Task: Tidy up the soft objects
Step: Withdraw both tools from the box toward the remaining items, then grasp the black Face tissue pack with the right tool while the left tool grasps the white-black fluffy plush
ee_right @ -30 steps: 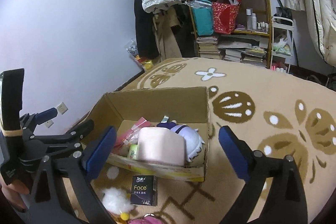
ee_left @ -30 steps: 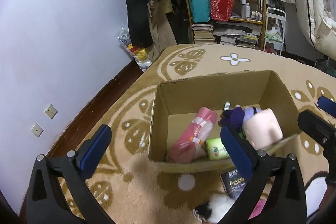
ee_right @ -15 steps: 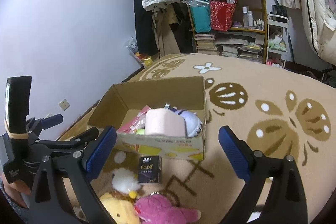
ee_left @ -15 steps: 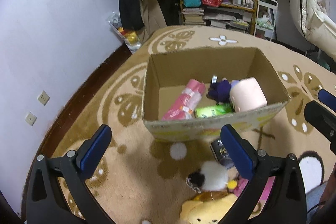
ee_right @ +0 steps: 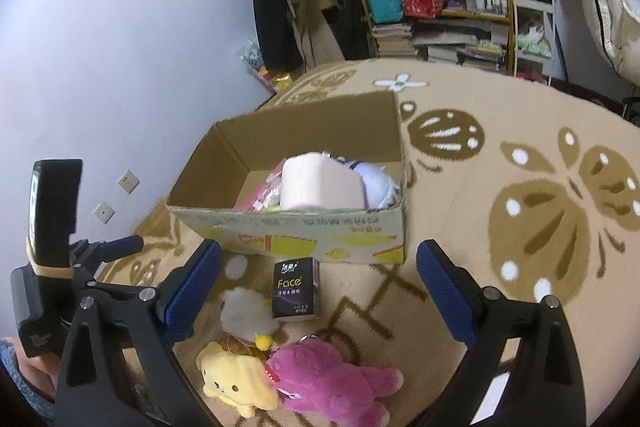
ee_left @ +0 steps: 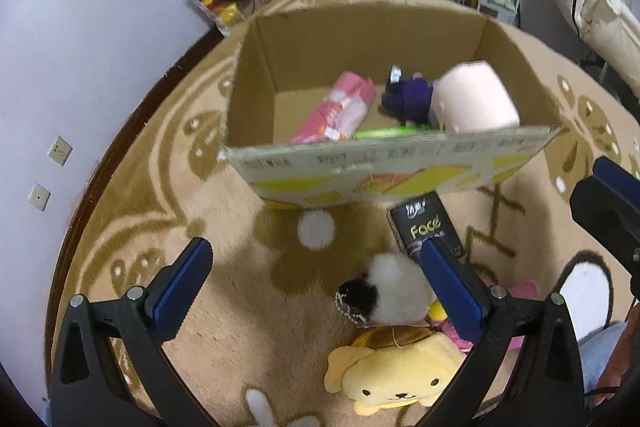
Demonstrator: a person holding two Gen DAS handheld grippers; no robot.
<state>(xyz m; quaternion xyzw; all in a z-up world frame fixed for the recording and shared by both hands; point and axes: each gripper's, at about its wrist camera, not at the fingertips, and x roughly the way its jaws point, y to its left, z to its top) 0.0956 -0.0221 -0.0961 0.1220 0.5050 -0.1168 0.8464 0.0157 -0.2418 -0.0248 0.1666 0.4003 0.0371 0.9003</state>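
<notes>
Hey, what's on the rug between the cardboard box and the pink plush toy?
The black Face tissue pack lies there, close to the cardboard box front wall, with bare rug between it and the pink plush toy. The right wrist view shows this best.

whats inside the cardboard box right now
In the cardboard box: a pink packet, a purple plush, a pale pink roll, a green item's edge. Anything beneath them is hidden.
</notes>
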